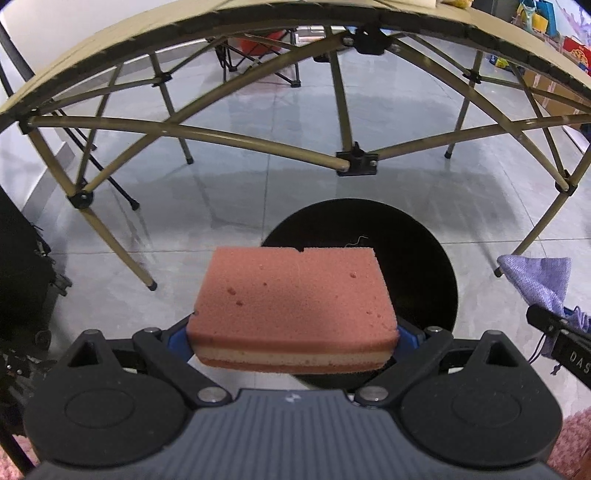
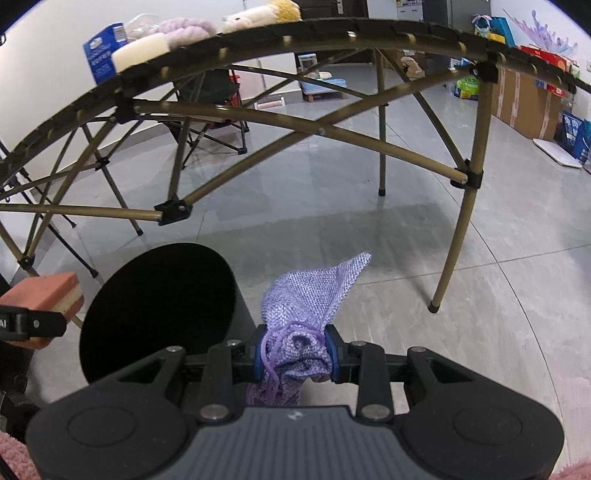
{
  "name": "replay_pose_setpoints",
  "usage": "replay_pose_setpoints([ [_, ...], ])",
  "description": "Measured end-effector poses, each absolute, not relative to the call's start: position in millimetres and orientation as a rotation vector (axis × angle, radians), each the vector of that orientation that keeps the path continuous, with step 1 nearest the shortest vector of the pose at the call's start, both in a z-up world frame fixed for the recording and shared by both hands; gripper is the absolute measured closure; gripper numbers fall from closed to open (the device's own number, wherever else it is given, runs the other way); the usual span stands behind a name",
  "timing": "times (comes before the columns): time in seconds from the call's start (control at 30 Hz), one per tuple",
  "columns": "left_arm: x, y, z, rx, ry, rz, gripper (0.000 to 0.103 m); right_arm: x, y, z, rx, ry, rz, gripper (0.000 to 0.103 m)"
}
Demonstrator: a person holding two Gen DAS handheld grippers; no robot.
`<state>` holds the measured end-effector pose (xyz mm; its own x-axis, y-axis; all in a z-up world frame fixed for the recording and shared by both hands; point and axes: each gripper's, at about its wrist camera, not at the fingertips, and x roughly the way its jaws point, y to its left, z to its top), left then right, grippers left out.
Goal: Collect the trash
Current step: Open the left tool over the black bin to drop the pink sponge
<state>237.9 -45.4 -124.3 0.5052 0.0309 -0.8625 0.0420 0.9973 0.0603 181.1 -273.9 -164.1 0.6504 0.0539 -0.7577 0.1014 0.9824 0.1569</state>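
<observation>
My left gripper (image 1: 293, 338) pinches a block-shaped sponge (image 1: 291, 295), coarse and pitted, salmon-pink on its faces with a pale cream layer through the middle. The blue pads (image 1: 406, 338) press its two short ends, so the fingers stand spread as wide as the block is long. It hangs partly over the round mouth of a smooth black cylindrical bin (image 1: 424, 258) on the glossy grey tiled floor (image 1: 240, 184).

My right gripper (image 2: 295, 354) has its fingers drawn close together, clamped on the gathered neck of a lilac loosely woven mesh drawstring pouch (image 2: 310, 295). The limp fabric rises to a point ahead, and thin purple cords loop down below. The pouch sits just right of the bin's opening.

Ahead of both arches a folding camp table (image 2: 332, 33) with a slatted top and olive metal tube legs.
</observation>
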Motion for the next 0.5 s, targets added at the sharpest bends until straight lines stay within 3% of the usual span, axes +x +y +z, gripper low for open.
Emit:
replay_pose_setpoints([
  [0.5, 269, -82, -145, 0.047, 1.109, -0.054, 0.005, 187, -290, -182, 0.186, 0.887, -0.064, 0.073],
])
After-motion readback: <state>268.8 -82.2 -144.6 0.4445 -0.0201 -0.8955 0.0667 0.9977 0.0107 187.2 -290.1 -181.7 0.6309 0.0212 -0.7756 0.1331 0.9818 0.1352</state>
